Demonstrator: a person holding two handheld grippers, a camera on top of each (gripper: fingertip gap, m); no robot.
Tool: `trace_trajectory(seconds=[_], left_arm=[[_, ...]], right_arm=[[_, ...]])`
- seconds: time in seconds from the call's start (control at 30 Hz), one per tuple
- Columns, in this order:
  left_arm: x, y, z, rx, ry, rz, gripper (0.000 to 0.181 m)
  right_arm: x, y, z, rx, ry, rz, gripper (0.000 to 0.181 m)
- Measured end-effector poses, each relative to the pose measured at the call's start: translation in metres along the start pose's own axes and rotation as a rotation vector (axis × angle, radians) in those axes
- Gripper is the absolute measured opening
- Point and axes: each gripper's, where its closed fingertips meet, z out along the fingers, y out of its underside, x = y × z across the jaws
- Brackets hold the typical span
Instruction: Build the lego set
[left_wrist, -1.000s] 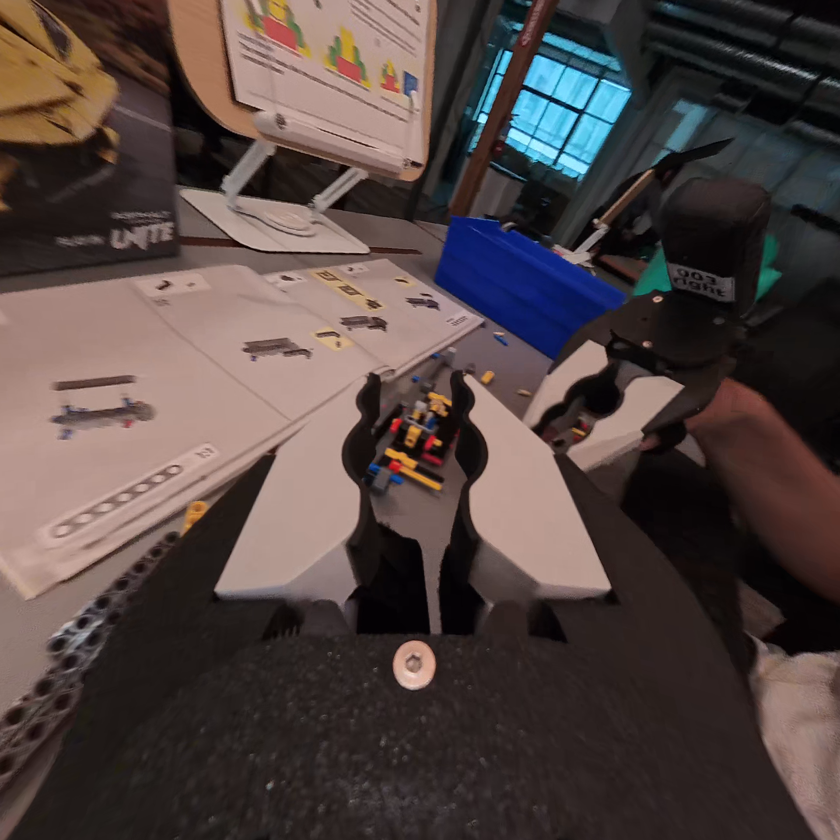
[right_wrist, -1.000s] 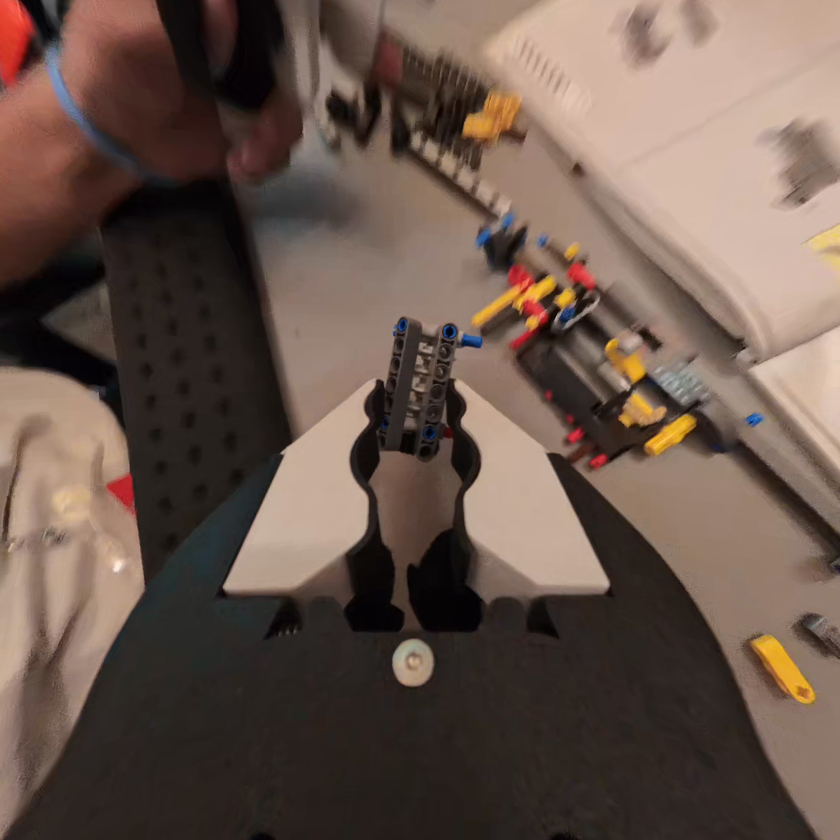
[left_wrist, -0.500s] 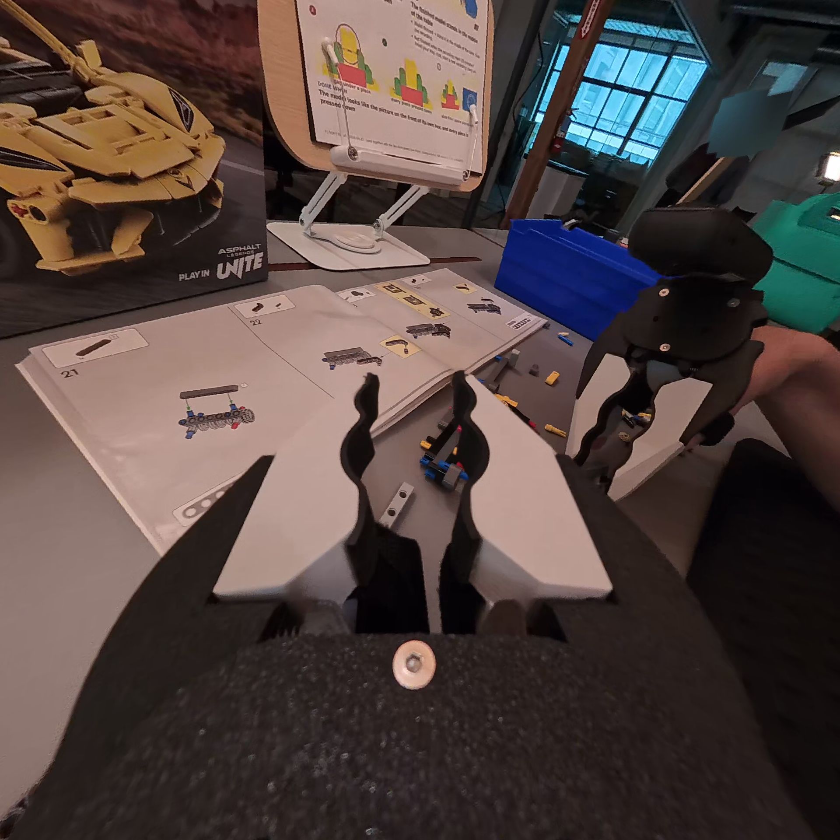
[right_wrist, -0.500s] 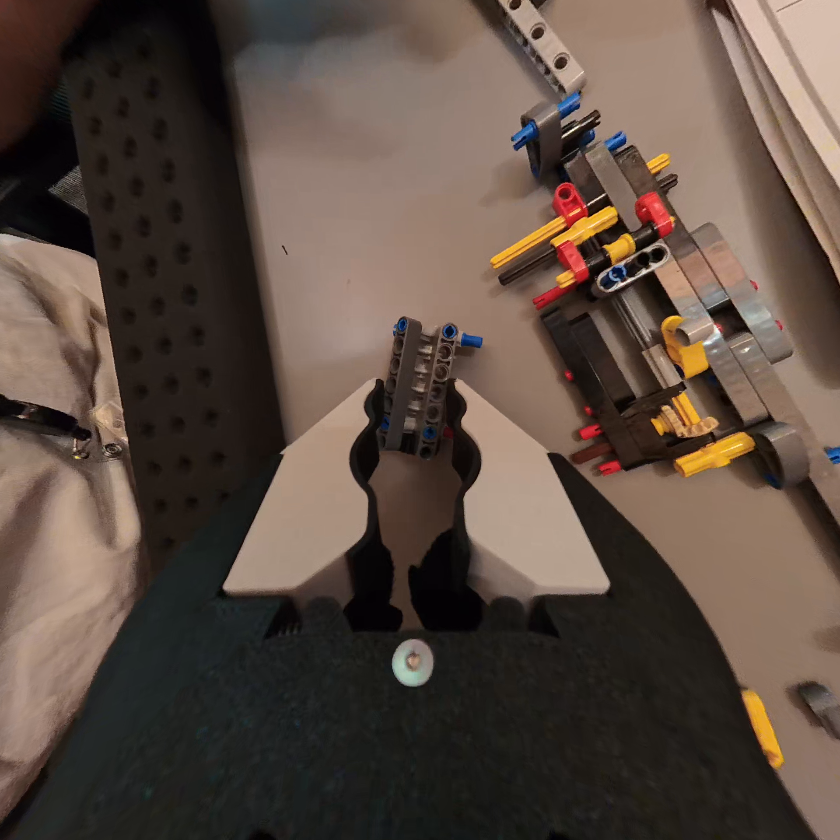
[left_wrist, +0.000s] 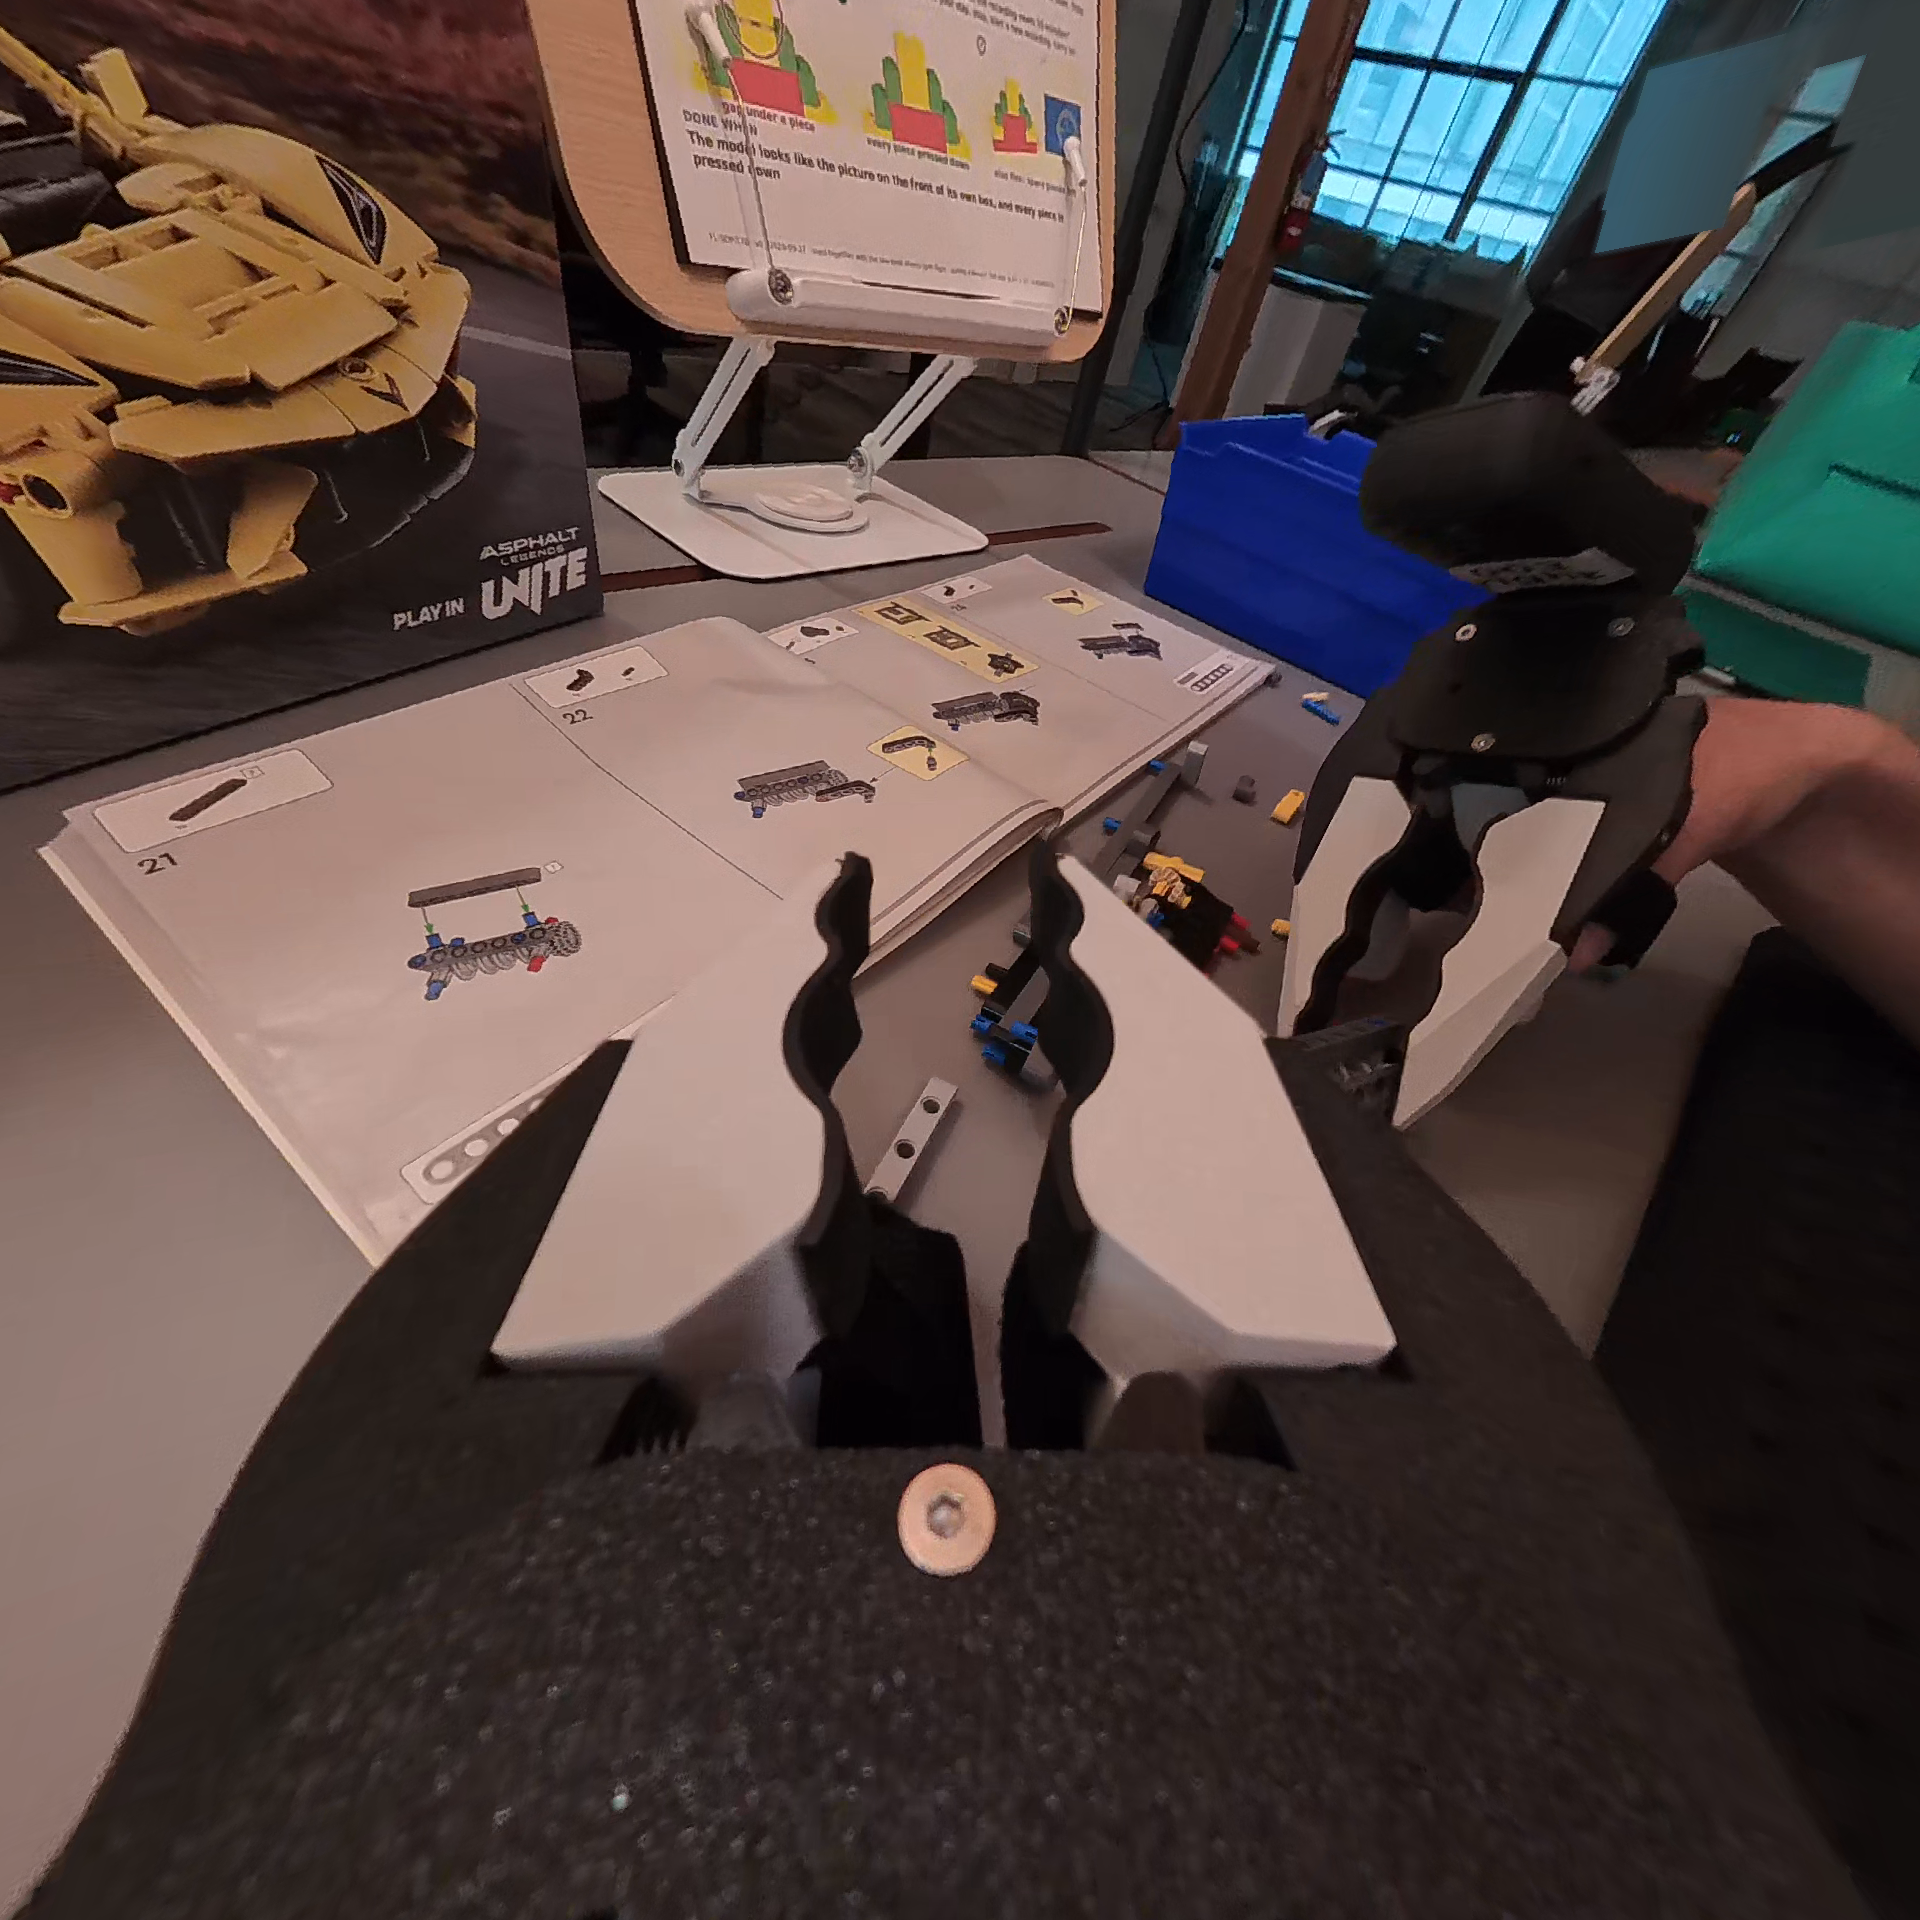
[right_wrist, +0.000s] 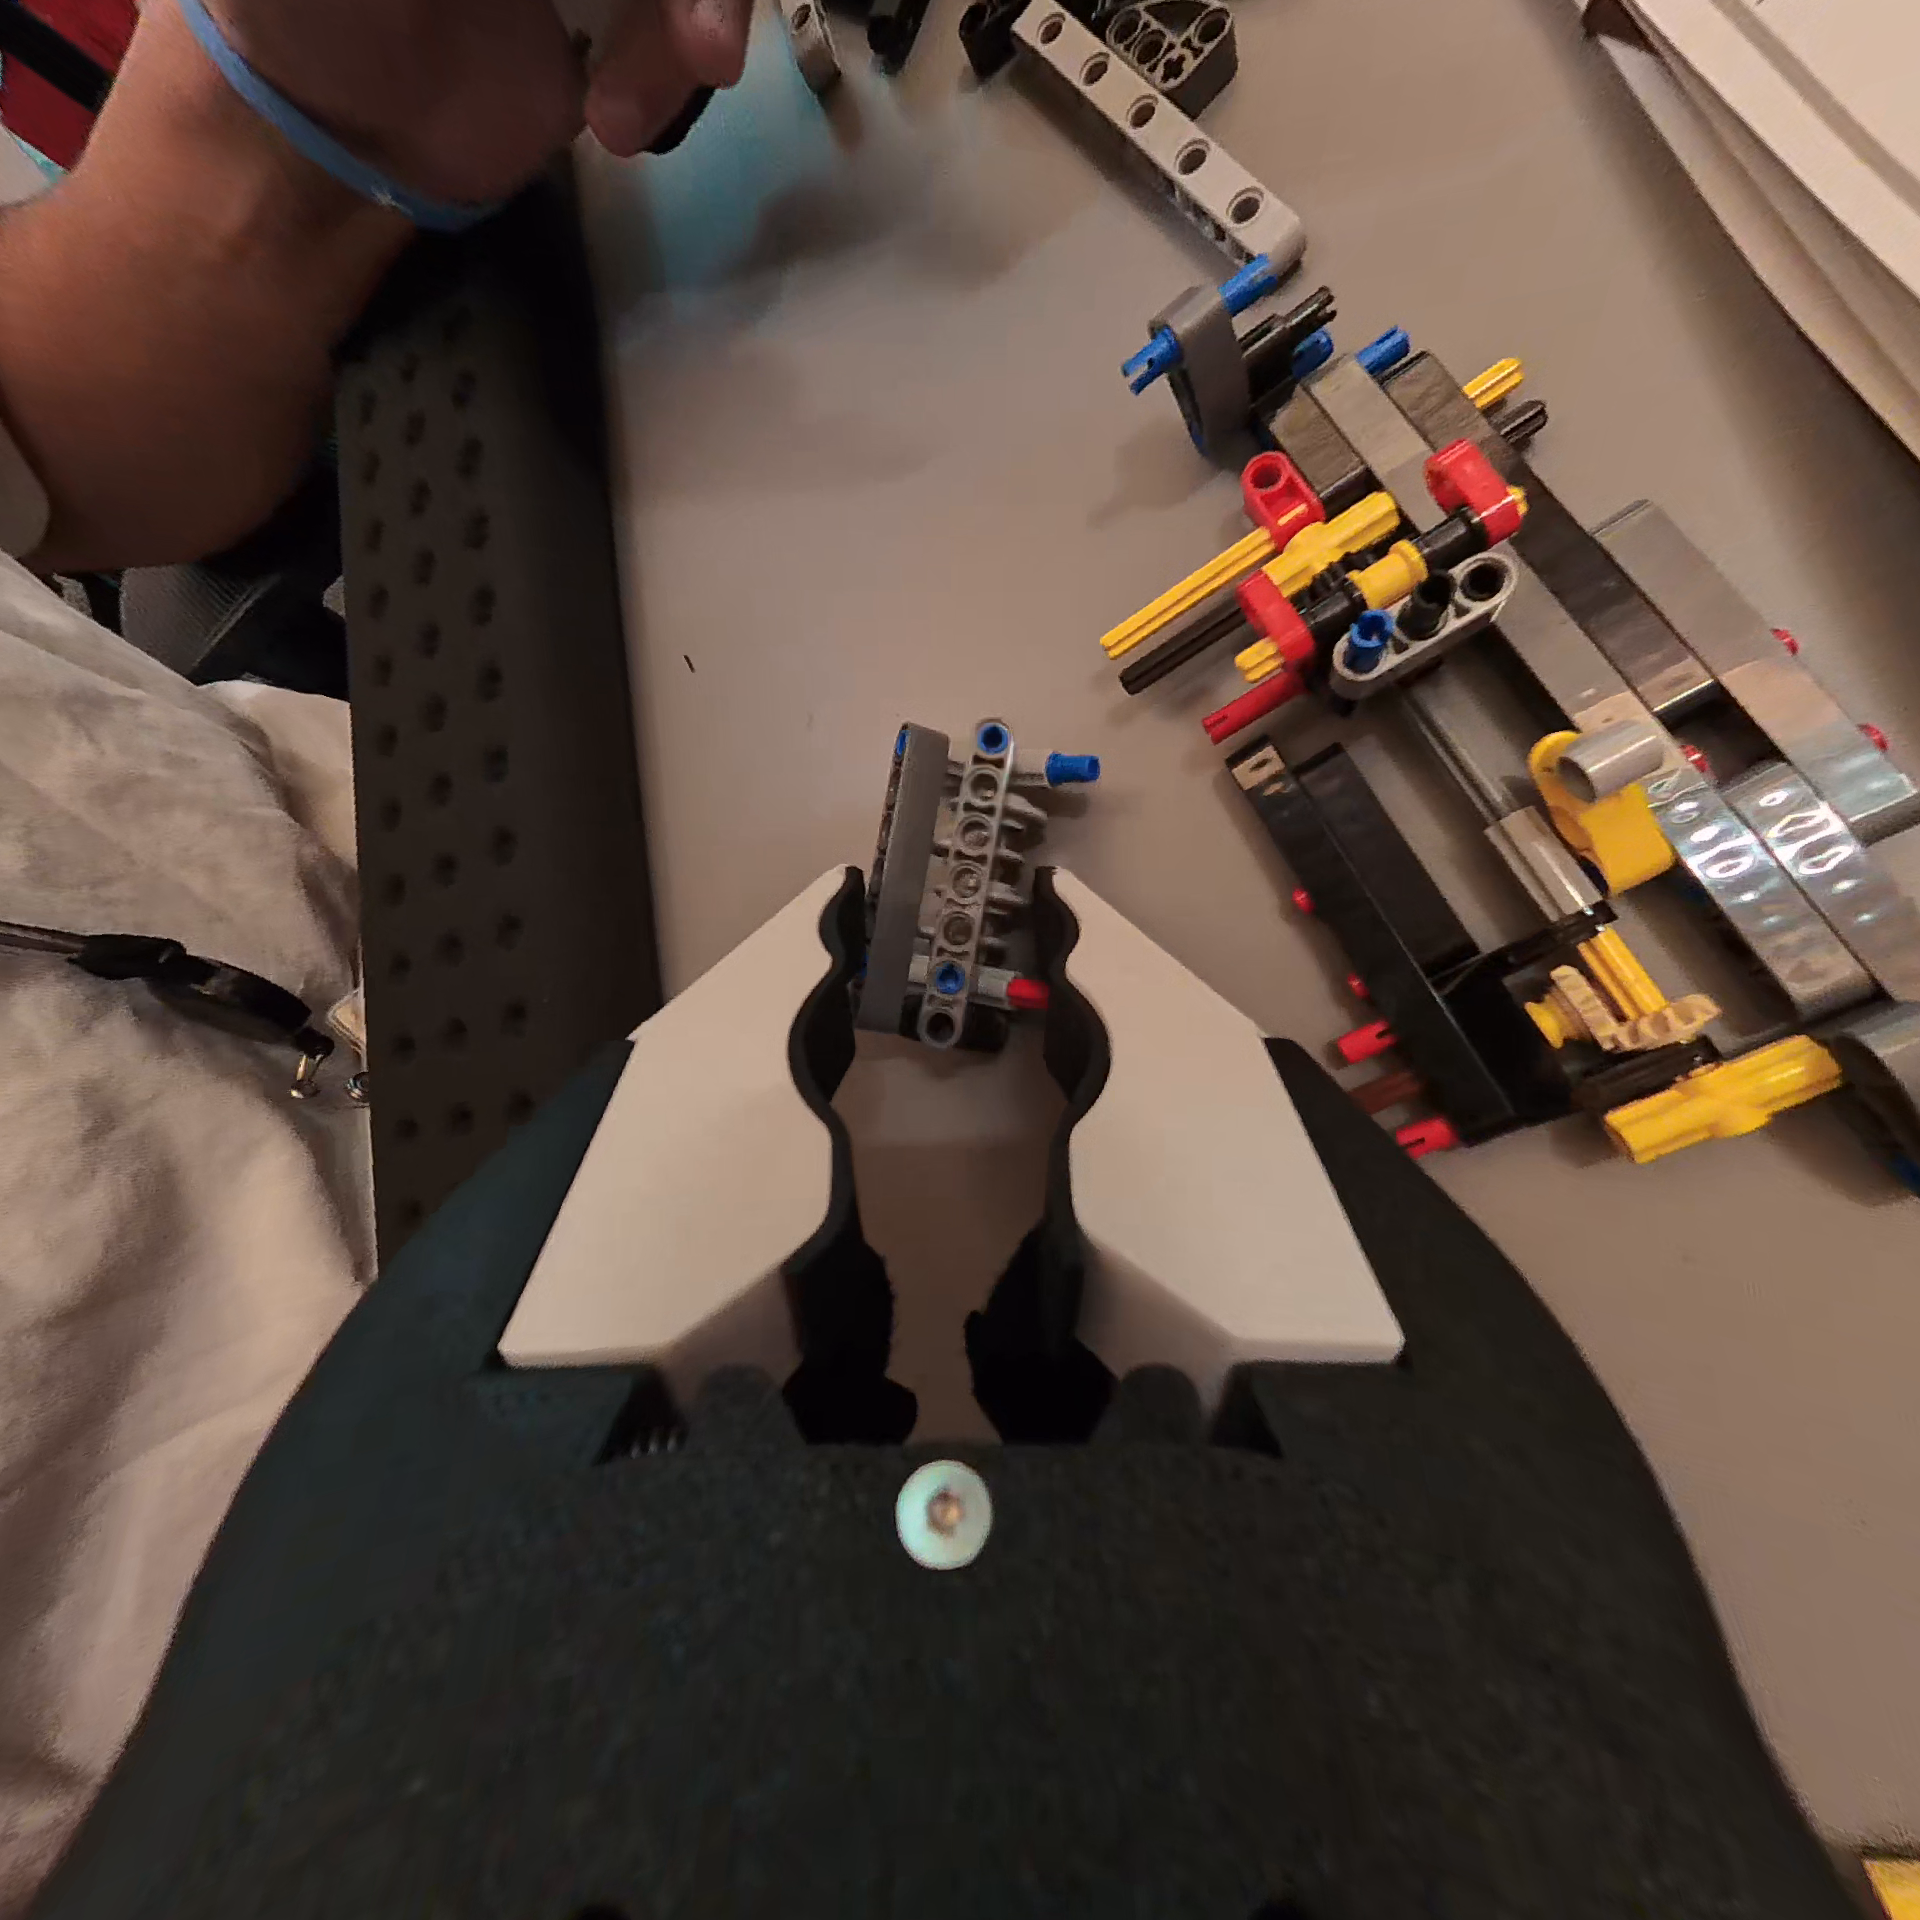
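Observation:
My right gripper (right_wrist: 948, 883) is shut on a small grey beam sub-assembly (right_wrist: 961, 883) with blue and red pins, tilted between the pads, just above the grey table. It also shows in the left wrist view (left_wrist: 1351, 997), pointing down at the right. A larger black, grey, yellow and red Lego chassis (right_wrist: 1455, 727) lies to its right on the table, also visible in the left wrist view (left_wrist: 1174, 894). My left gripper (left_wrist: 948, 873) is open and empty, held above a loose grey beam (left_wrist: 914, 1132).
An open instruction booklet (left_wrist: 623, 831) lies left of the parts. The set's box (left_wrist: 260, 364), a sheet on a white stand (left_wrist: 883, 156) and a blue bin (left_wrist: 1278, 551) stand behind. A black perforated mat (right_wrist: 478, 675) runs along the table's near edge. A hand (right_wrist: 312, 156) is at upper left. One gripper's finger ends stand about 15 centimeters off the other's.
The sub-assembly has tilted left in my right gripper's jaws. The left gripper has swung up and back, still open. The hand holding it has come into the right wrist view.

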Motion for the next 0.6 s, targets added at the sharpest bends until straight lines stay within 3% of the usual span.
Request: trace_trajectory(seconds=[0.33, 0.47, 0.6], left_arm=[[0.001, 0.001, 0.003, 0.006, -0.07, 0.163, 0.03], [-0.001, 0.0, 0.005, 0.028, -0.076, 0.174, 0.042], [0.0, -0.004, 0.006, 0.06, -0.096, 0.238, 0.052]], right_arm=[[-0.004, -0.007, 0.002, 0.055, -0.024, -0.019, 0.038], [0.0, -0.012, -0.003, 0.095, -0.013, -0.013, 0.038], [0.016, -0.03, -0.024, 0.25, 0.048, -0.013, 0.038]])
